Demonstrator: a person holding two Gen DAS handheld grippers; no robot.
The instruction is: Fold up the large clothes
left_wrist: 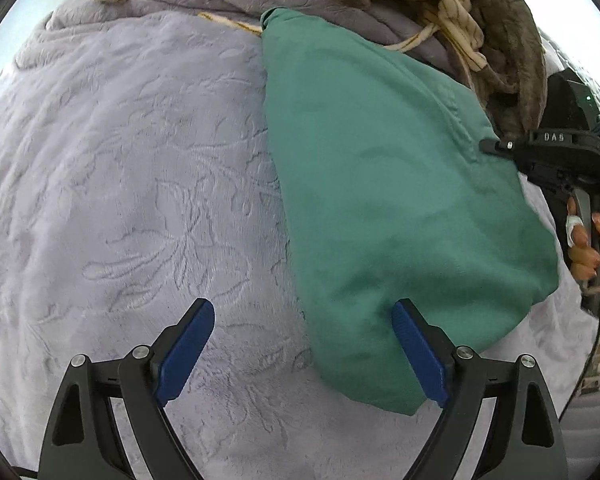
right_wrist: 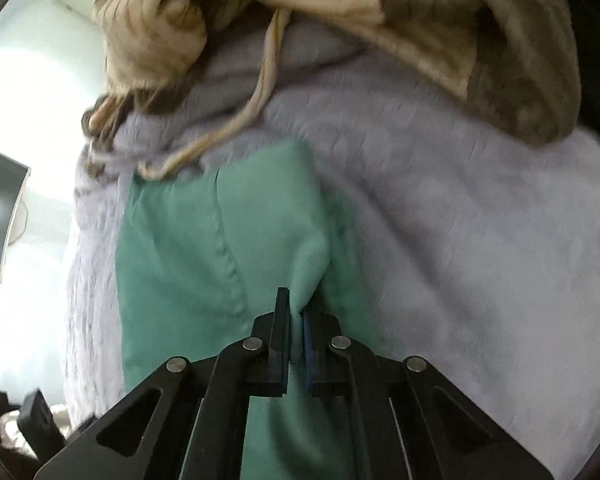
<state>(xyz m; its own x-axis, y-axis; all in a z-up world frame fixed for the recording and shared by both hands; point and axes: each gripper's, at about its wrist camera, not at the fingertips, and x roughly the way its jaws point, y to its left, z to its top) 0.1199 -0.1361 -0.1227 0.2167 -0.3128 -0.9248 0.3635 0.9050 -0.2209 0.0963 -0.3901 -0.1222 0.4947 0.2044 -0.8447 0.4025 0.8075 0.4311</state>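
Plainly the green garment [left_wrist: 380,184], at the left gripper's [left_wrist: 304,344] two o'clock on the lilac blanket [left_wrist: 120,184], looks soft, light, floppy; right gripper [right_wrist: 298,332] pinches its edge; left gapes empty; best taken at hems.

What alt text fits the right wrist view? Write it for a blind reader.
The right claw is shut on a bunched fold of green garment, which lies on a lavender blanket. Beyond it sits a heap of beige striped fabric.
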